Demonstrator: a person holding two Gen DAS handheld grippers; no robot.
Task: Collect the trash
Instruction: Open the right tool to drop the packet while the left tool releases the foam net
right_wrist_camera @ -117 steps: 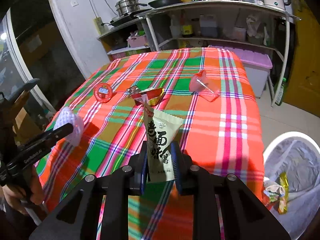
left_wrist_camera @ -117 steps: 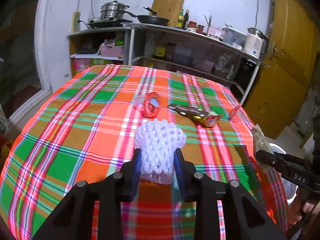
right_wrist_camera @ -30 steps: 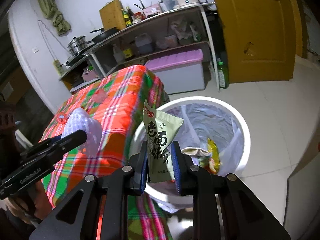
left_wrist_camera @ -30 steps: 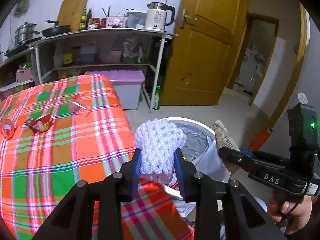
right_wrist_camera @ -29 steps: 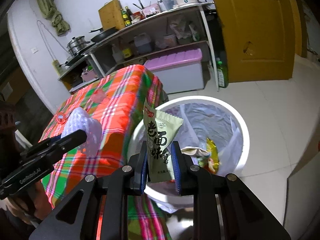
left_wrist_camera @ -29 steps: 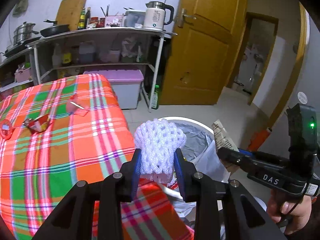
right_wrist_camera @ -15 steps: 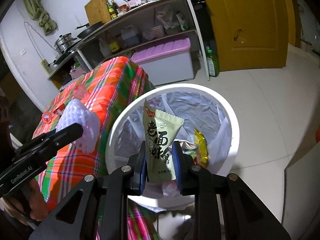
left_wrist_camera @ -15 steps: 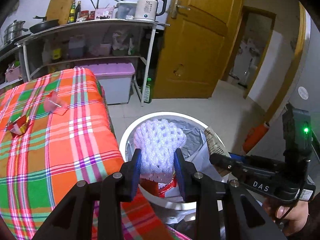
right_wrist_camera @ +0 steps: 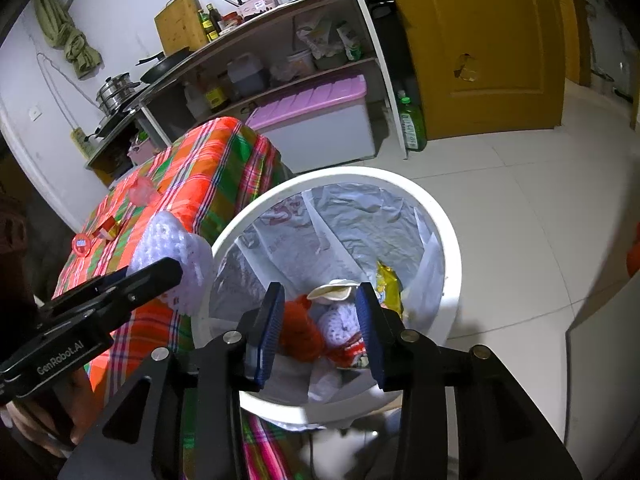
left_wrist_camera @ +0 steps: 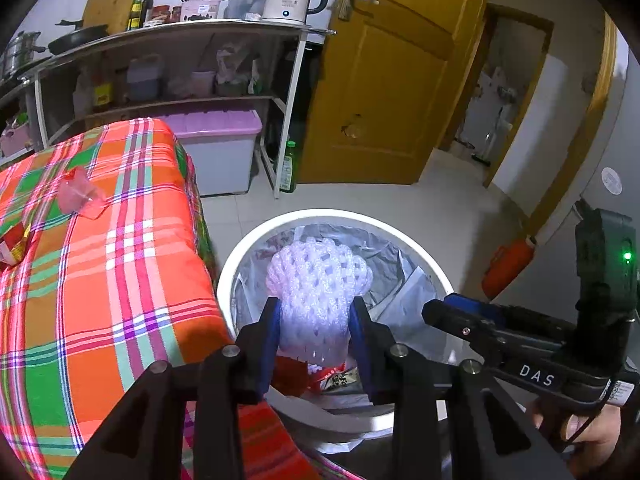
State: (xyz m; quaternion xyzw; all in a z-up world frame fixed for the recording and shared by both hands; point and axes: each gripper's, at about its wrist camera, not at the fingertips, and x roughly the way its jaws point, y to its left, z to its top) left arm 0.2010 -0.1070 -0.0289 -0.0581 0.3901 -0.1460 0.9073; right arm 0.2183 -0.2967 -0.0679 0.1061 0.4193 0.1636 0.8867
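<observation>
One foam net between gripper pads

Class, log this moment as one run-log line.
left tool: foam net between pads, over bin | right tool: opening, empty, over bin

My right hand-held gripper has just opened and its green snack packet is gone; both hands now hang over the white round bin, off the worktop.

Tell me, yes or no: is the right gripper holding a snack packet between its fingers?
No, the right gripper stands open over the white trash bin, with nothing between its blue pads but the trash lying below.
</observation>
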